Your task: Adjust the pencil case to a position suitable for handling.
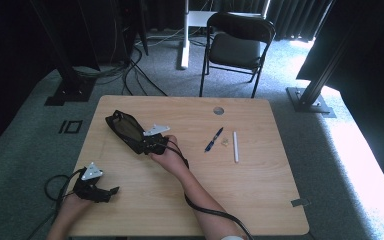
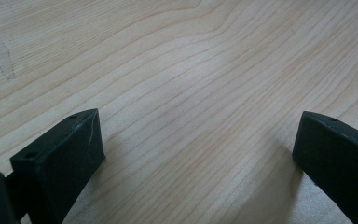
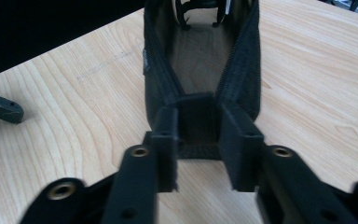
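Observation:
A black zip pouch (image 1: pixel 124 127) lies open on the left half of the wooden table (image 1: pixel 250 185), its mouth facing up. My right gripper (image 1: pixel 149 145) is at the pouch's near end, and its jaws are shut on that end of the black pouch (image 3: pixel 200 74); the right gripper (image 3: pixel 198 140) pinches the fabric between its pads. My left gripper (image 1: pixel 111 191) rests near the table's front left corner, well apart from the pouch. In its own view the left gripper (image 2: pixel 198 135) is wide open over bare wood.
A blue pen (image 1: pixel 213 139), a small pale item (image 1: pixel 225 142) and a white stick (image 1: pixel 235 146) lie right of centre. A cable hole (image 1: pixel 218 110) sits near the far edge. A black folding chair (image 1: pixel 237 42) stands beyond the table.

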A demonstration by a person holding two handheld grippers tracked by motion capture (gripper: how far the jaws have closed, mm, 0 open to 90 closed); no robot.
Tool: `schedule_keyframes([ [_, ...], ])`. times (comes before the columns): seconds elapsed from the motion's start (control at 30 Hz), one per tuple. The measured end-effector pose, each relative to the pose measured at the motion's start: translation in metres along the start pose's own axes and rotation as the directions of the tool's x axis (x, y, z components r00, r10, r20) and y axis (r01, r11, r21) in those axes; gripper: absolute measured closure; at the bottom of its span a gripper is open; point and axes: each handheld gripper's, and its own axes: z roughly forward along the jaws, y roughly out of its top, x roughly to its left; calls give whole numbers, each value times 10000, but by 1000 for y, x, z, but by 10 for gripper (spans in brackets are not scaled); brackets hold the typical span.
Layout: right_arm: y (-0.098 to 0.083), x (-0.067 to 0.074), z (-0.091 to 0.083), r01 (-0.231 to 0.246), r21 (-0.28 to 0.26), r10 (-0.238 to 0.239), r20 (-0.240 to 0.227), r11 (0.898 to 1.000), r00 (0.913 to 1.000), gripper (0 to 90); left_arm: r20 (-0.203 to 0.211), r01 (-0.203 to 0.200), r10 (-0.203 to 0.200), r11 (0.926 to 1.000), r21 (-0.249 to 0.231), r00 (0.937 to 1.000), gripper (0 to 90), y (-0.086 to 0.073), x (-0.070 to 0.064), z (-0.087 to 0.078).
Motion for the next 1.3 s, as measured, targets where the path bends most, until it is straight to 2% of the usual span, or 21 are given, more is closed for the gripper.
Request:
schedule_keyframes([
  [0.07,-1,0,-2,47,69,-47,-27,10000,10000,723,0,-2,2,10000,-1,10000,21,0,0,0],
  [0.23,-6,-3,-9,199,207,-198,-40,9996,9998,727,-4,-4,4,10000,0,10000,21,0,0,0],
  [0.37,-11,-6,-18,137,190,-134,-156,9997,9998,727,-5,-2,2,10000,3,10000,21,0,0,0],
  [0.5,-16,-11,-29,242,208,-240,-118,9995,9996,729,-2,-5,5,10000,1,10000,21,0,0,0],
  [0.73,-27,-20,-48,161,299,-158,-123,9994,9998,730,-2,-5,5,10000,3,10000,21,0,0,0],
  [1.07,-51,-32,-80,206,350,-208,32,9992,9998,730,-5,-7,7,10000,7,10000,21,0,0,0],
  [1.3,-67,-33,-103,199,406,-204,114,9990,9997,731,-3,-7,7,10000,6,10000,21,0,0,0],
])
